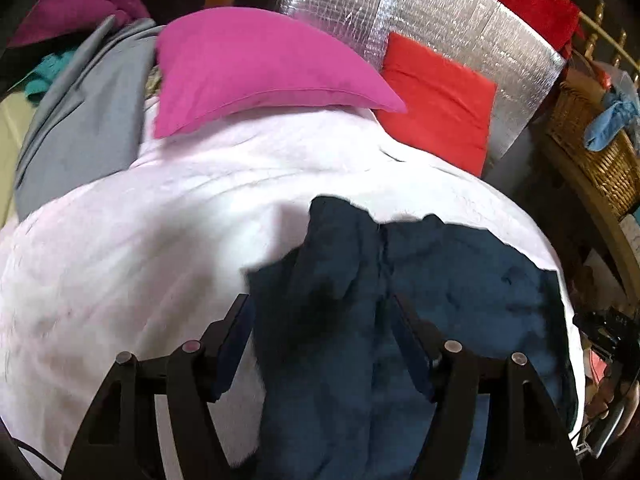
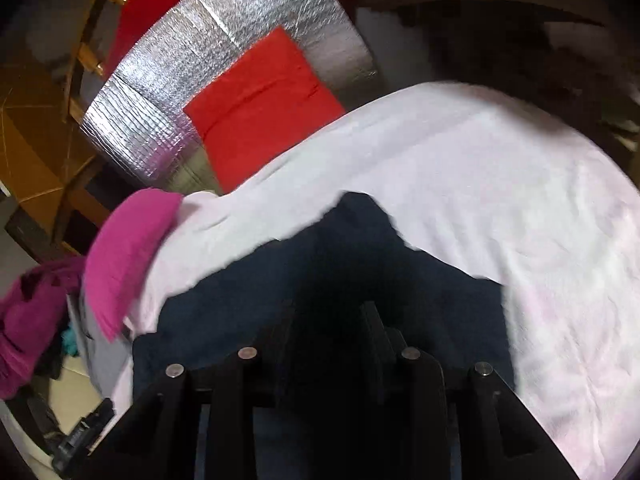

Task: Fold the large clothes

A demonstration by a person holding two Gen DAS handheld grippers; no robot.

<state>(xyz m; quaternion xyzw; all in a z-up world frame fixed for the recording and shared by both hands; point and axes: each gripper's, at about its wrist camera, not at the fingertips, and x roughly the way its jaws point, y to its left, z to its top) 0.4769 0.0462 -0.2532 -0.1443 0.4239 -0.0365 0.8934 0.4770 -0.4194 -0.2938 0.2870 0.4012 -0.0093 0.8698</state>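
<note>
A dark blue garment [image 1: 440,280] lies crumpled on a white bed cover [image 1: 160,220]. My left gripper [image 1: 320,308] is open, its two fingers wide apart over the garment's left part, with cloth between and under them. In the right wrist view the same dark blue garment [image 2: 240,296] spreads below my right gripper [image 2: 330,312]. Its fingers stand apart with dark cloth between them; the area is in deep shadow, so a grip is unclear. The white cover [image 2: 500,200] fills the right side.
A pink pillow [image 1: 260,68] and a red pillow [image 1: 436,100] lie at the bed's head against a silver foil panel [image 1: 460,20]. A grey cloth [image 1: 80,120] lies left, a wicker basket [image 1: 592,148] right. A purple cloth heap [image 2: 28,320] sits beside the bed.
</note>
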